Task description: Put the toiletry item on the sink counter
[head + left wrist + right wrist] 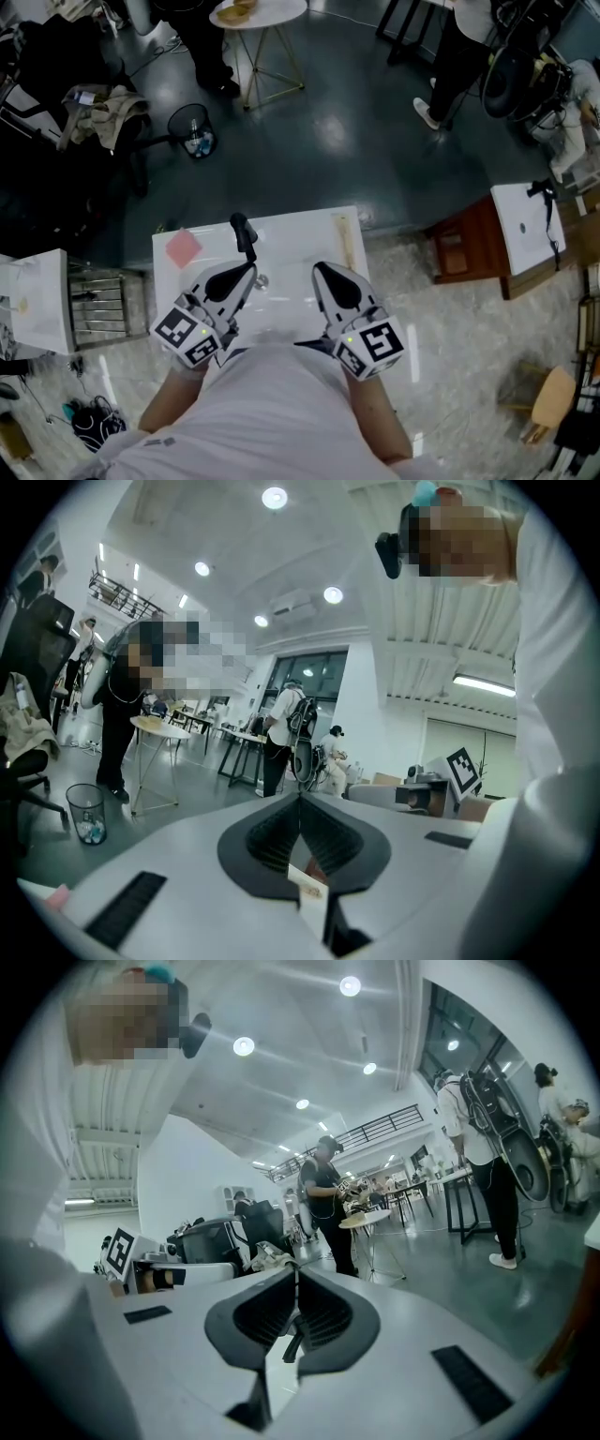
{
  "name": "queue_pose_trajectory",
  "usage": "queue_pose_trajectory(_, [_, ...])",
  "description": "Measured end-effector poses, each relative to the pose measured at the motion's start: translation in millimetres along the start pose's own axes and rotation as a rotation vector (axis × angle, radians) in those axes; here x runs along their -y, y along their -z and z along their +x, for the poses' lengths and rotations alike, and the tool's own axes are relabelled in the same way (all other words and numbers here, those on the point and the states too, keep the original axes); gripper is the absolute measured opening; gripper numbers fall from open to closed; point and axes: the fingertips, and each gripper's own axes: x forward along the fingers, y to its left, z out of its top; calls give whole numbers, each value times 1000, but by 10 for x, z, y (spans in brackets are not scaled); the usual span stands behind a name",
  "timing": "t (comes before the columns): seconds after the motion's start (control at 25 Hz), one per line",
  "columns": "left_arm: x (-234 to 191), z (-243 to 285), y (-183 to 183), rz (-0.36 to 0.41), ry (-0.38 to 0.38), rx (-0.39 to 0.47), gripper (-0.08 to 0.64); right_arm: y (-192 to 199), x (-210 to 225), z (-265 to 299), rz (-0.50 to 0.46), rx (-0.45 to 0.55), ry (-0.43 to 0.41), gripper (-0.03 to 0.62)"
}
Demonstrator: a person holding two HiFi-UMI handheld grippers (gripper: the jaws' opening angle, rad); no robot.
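Left claw (246, 274) and right claw (322, 272) closed tip to tip, holding nothing, flanking the faucet (242, 234), seemingly idle. Pink item (183, 247), likely the toiletry, lies on the table (292, 232) left of the faucet.

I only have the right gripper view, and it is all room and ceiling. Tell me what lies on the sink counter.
Observer: In the head view, a flat pink item lies on the left part of the white sink counter.
Operator: Give me the right part too.
Observer: A long pale item lies there, running front to back near the right edge, apart from the black faucet.
Operator: Report the left gripper.
Observer: The left gripper has its jaws together, tips meeting, with nothing held between them.
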Motion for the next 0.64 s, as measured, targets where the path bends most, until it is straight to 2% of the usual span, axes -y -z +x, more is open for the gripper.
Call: queue_pose_trajectory(0.64, [-25, -22, 61, -14, -39, -1, 17, 33, 127, -95, 11, -18, 21, 21])
